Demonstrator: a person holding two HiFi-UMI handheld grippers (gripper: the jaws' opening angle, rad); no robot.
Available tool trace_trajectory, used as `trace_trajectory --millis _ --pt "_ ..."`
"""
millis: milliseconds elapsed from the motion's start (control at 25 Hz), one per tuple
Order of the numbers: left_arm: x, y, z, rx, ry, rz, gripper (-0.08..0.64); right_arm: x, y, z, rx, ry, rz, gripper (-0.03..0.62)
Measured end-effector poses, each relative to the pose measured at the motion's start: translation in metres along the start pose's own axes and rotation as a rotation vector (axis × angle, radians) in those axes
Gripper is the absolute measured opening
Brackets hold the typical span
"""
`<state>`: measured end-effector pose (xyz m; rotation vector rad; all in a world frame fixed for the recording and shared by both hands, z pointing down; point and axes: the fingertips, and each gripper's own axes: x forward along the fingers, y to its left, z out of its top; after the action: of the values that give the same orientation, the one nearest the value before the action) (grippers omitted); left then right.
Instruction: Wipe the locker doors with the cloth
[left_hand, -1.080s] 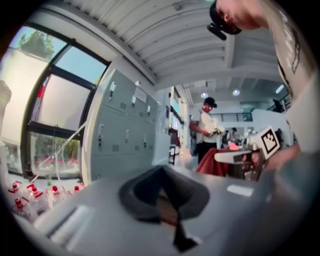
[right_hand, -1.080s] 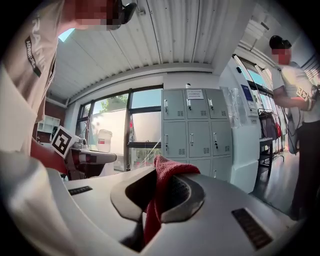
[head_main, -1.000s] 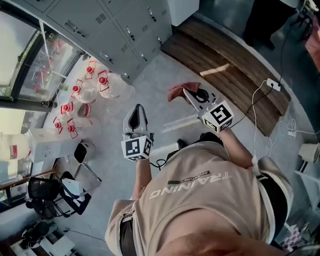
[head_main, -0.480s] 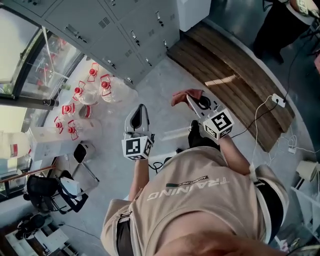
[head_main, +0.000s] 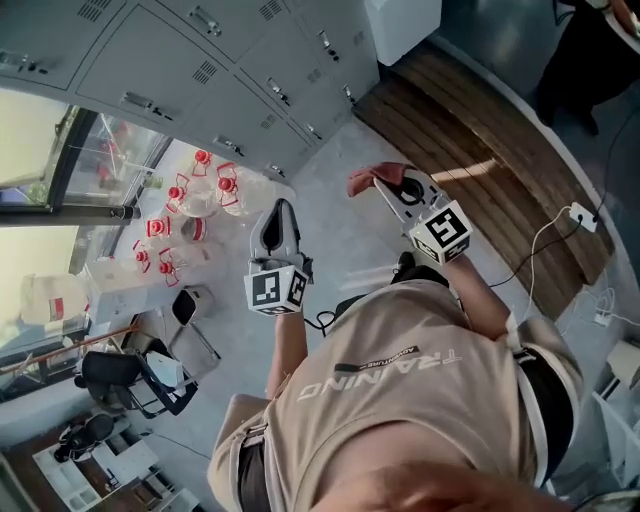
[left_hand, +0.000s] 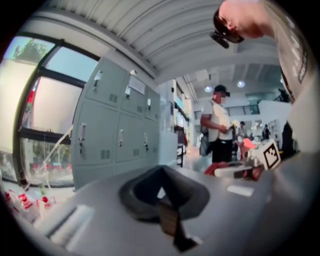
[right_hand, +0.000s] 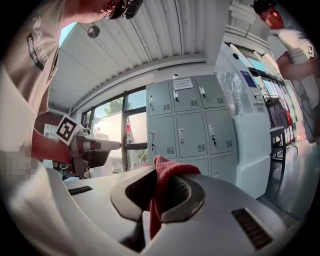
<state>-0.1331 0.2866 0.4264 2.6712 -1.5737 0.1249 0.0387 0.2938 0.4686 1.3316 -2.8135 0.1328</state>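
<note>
I am facing the locker doors (right_hand: 185, 125), standing well apart from them. My right gripper (right_hand: 156, 182) is pinching the red cloth (right_hand: 170, 167) by a narrow fold, while my left gripper (left_hand: 163, 186) is closing on nothing. I am risking that fold snagging on a door handle and slipping free.

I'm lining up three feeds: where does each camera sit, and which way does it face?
Head view: on the person's head, looking down at floor and lockers; shows shirt, left gripper, right gripper.
Left gripper view: on that gripper, facing lockers; its shut jaws show.
Right gripper view: likewise; jaws pinch the red cloth.
Shared: the lockers.
</note>
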Motion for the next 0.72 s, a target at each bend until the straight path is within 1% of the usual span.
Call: trace_trajectory --millis 80,200,320,400,520,640,720 --pt "0.015 0.001 -0.005 -0.059 0.006 0.001 0.005 0.008 -0.009 0.002 0.007 -0.002 0.014 0.028" --pt "0.032 0.008 -0.01 -0.098 0.011 0.023 0.005 0.019 -0.02 0.0 0.021 0.01 0.037 0.028" --pt "0.046 0.023 -0.009 -0.097 0.015 0.053 0.005 0.037 -0.027 -0.004 0.029 0.028 0.068 0.028" --pt "0.058 0.035 -0.01 -0.092 0.02 0.058 0.005 0.055 -0.033 -0.004 0.021 0.036 0.081 0.028" --pt "0.077 0.057 -0.012 -0.08 0.015 0.046 0.005 0.087 -0.042 0.003 -0.008 0.03 0.081 0.028" --pt "0.103 0.077 -0.01 -0.074 -0.008 0.021 0.005 0.114 -0.052 0.011 -0.022 0.03 0.053 0.028" --pt "0.121 0.092 -0.003 -0.077 -0.033 0.0 0.005 0.131 -0.055 0.018 -0.036 0.042 0.04 0.028"
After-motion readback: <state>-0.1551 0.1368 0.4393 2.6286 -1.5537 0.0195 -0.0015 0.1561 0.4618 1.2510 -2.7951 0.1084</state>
